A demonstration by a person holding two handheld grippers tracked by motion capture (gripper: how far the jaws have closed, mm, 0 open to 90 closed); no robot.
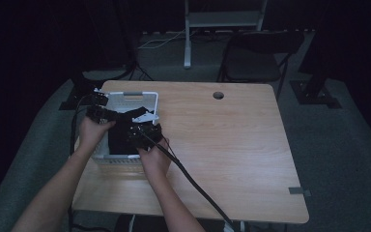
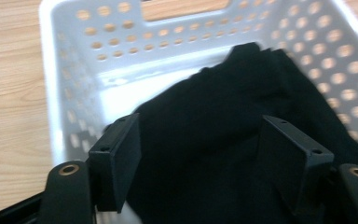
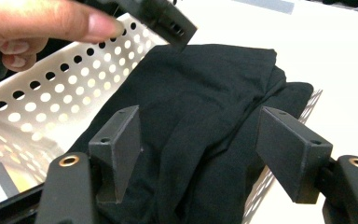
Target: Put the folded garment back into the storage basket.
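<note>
Lying in basket: a black cloth (image 3: 200, 107), crumpled and folded, heaped against one perforated wall and draped up over that rim in the right gripper view
Cloth, from left gripper view: dark mass (image 2: 223, 140) covering much of the basket floor, bare white floor showing beyond it
Basket: white plastic, round holes in its walls, a handle slot in the far end (image 1: 133, 98); it sits at the counter's left end
Left gripper: released (image 2: 209, 163), jaws standing apart over the cloth, pads not pressing on it
Right gripper: released too (image 3: 209, 158), jaws wide, cloth below and between them but not pinched
Hands: left hand (image 1: 92, 131) at the basket's left wall, right hand (image 1: 155, 157) at its near right corner, both grippers over the basket
Cable: black, trailing from the right gripper down across the counter (image 1: 193, 183)
Counter: light wood (image 1: 232, 145), a round hole near the far edge (image 1: 218, 95)
Beyond: a dark folding chair (image 1: 256, 60) behind the counter, grey floor around
</note>
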